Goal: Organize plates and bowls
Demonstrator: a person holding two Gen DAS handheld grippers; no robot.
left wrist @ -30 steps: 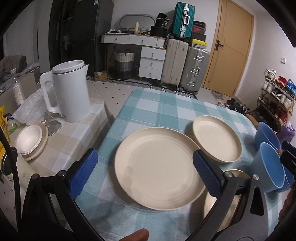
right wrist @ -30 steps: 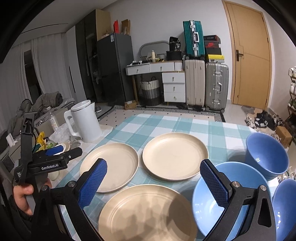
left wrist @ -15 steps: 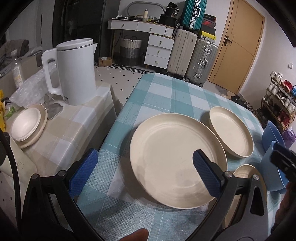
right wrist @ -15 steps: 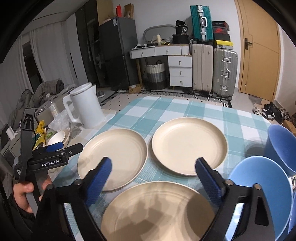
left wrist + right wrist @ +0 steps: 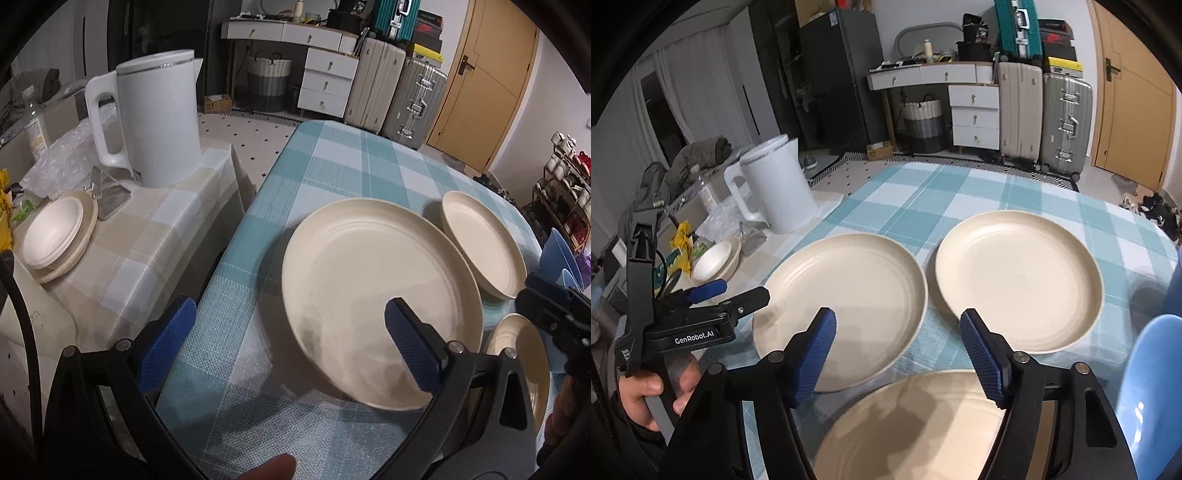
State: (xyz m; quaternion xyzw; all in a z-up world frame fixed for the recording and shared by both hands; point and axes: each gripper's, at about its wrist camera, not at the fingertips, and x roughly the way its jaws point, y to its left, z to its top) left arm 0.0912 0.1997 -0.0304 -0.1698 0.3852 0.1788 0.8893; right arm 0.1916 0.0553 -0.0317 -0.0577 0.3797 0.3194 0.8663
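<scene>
Jaws of my right gripper [image 5: 897,354] have just been closing, empty, while the left gripper [image 5: 288,339] gapes wide beside the near-left plate [image 5: 376,295], so three plates on the table [image 5: 960,192] remain unstacked, I judge.

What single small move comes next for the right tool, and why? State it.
Probably ease the right tool down and forward onto the near plate's far rim. Its jaws, just narrowed, hold nothing and hover above that rim. The left tool is open over the left plate, holding nothing either.
</scene>
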